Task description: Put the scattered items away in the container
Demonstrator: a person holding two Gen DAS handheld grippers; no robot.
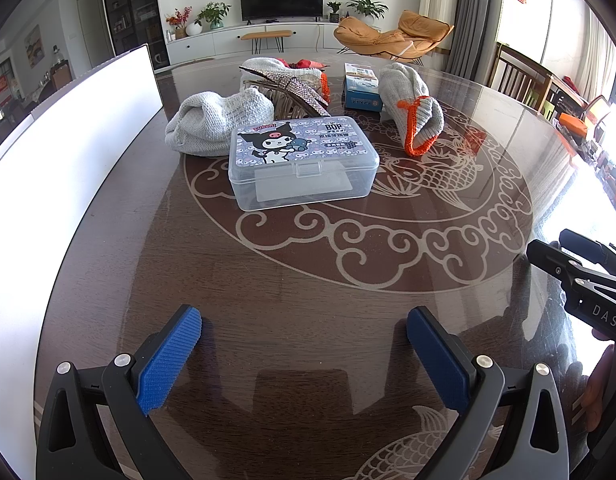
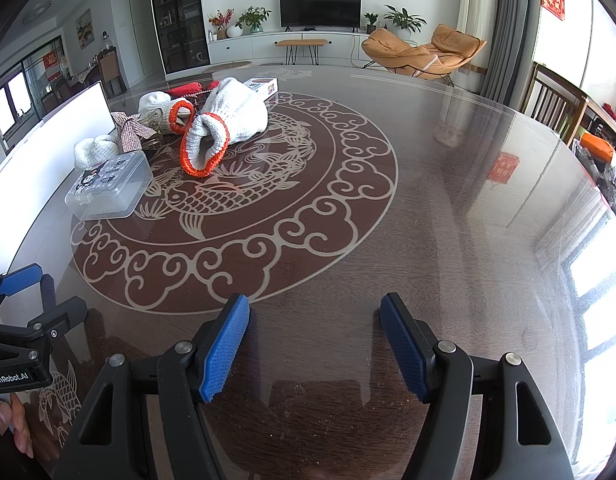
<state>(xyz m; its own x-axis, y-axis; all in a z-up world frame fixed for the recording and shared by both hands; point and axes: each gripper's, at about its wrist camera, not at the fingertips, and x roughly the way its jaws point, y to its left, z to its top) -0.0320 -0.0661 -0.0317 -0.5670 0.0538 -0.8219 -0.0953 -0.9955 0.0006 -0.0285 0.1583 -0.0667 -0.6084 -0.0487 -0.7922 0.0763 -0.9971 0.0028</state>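
A clear plastic box [image 1: 304, 160] with a cartoon label lies shut on the round table [image 1: 308, 280], well ahead of my left gripper [image 1: 304, 344]. That gripper is open with nothing between its blue pads. Behind the box lie a grey knit glove [image 1: 216, 124], a brown basket [image 1: 284, 104] holding a rhinestone bow [image 1: 304, 88] and another glove, and a small blue-white carton [image 1: 362, 88]. An orange-cuffed glove [image 1: 412, 108] lies to the right. My right gripper [image 2: 314, 344] is open and empty over bare table, with the orange-cuffed glove [image 2: 228, 124] and the clear box [image 2: 108, 184] far ahead on its left.
A white board [image 1: 68, 140] stands along the table's left side. Wooden chairs [image 1: 516, 76] stand at the far right edge. Something red [image 1: 304, 63] lies behind the basket. A hand [image 2: 12, 428] holds the left gripper [image 2: 20, 312] low at the left.
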